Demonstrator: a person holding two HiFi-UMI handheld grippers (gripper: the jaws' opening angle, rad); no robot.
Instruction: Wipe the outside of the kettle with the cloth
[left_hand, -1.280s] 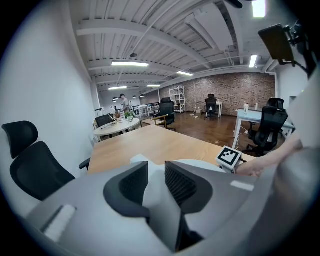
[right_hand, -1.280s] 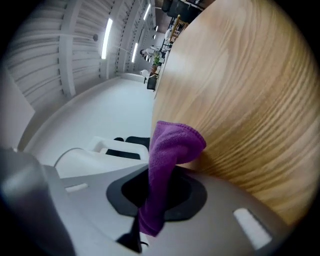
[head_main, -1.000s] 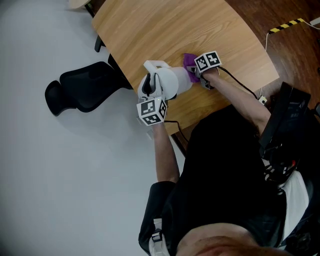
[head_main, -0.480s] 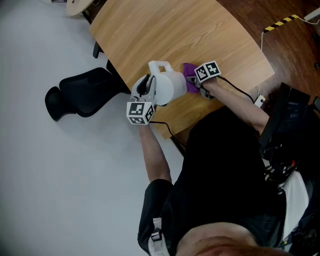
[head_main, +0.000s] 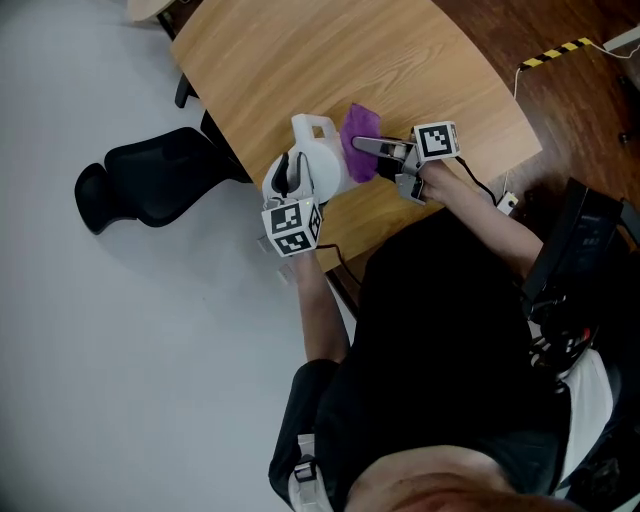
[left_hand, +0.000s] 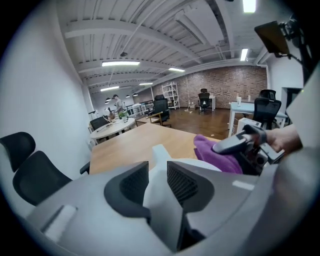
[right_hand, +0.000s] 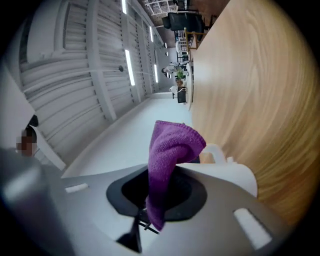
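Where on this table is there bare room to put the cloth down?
The table is bare everywhere beyond the kettle and the cloth, up to its far edges. Crowded: the near edge, where the kettle is.

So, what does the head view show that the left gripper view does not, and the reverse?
Only the head view: the person's torso and striped tape. Only the left gripper view: a brick wall, ceiling lights, and the left claw, its jaws just opening, with the kettle handle between them. Both: the kettle, the cloth in the right claw, the table, a chair.
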